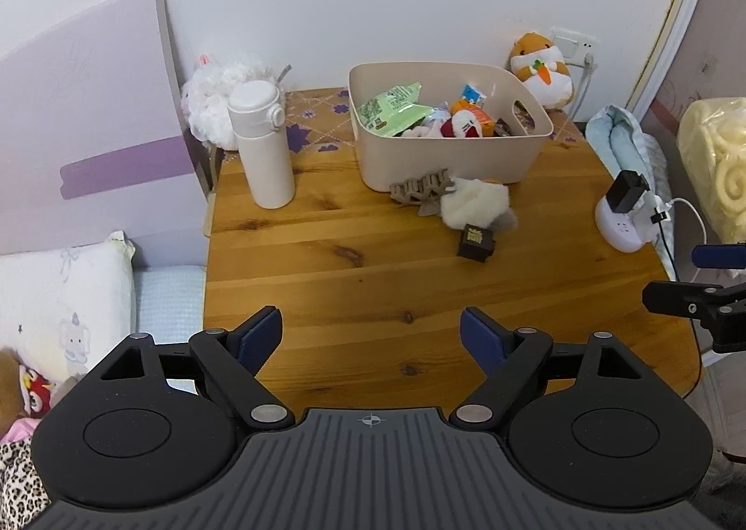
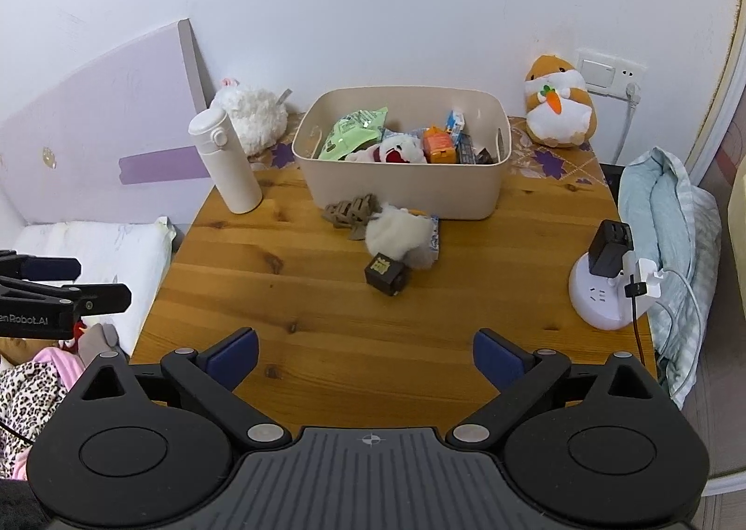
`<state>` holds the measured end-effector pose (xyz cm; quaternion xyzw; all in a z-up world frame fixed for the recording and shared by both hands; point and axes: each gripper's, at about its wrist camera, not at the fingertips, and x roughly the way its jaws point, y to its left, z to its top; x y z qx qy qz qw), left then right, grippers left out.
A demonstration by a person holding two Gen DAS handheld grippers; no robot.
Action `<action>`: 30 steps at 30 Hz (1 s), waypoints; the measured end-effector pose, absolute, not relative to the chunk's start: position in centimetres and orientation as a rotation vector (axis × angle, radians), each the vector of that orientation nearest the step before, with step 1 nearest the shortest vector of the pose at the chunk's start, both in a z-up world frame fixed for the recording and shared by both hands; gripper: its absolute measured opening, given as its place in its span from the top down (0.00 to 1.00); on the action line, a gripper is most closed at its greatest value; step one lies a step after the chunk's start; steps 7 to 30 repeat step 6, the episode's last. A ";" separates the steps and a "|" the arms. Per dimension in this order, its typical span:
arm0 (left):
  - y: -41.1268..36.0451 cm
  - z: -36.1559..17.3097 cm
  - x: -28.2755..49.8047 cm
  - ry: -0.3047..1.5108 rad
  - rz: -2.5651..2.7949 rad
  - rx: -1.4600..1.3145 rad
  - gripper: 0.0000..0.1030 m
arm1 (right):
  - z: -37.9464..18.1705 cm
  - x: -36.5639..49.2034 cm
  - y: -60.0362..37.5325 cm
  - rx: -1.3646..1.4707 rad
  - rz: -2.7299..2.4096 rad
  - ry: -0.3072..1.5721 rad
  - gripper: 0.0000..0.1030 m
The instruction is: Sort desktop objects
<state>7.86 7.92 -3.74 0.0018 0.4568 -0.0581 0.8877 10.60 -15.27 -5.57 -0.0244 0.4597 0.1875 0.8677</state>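
fingers (image 1: 261,338) of the left gripper (image 1: 370,338) and right gripper (image 2: 366,355) stand wide apart, empty, over the worktop (image 2: 326,343). just before the beige bin (image 2: 401,189) lie a stiff, snaggy hair claw (image 2: 349,210), a soft, light plush (image 2: 396,233) and a small dark box (image 2: 386,274), best pinched across flat sides.

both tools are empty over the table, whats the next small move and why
Probably ease the right tool forward toward the black cube. It is the nearest loose item, lying on the bare table in front of the bin, with the white plush and hair claw just behind it. Both tools stand open and hold nothing, and the left tool sits no closer.
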 end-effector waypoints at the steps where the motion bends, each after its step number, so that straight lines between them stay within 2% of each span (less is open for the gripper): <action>1: 7.9 -3.7 7.8 0.948 -0.114 0.009 0.17 | -5.7 10.7 -15.2 -0.049 0.390 0.964 0.03; 30: 8.1 -3.8 7.7 0.947 -0.121 -0.005 0.17 | -6.2 11.1 -15.2 -0.043 0.377 0.979 0.01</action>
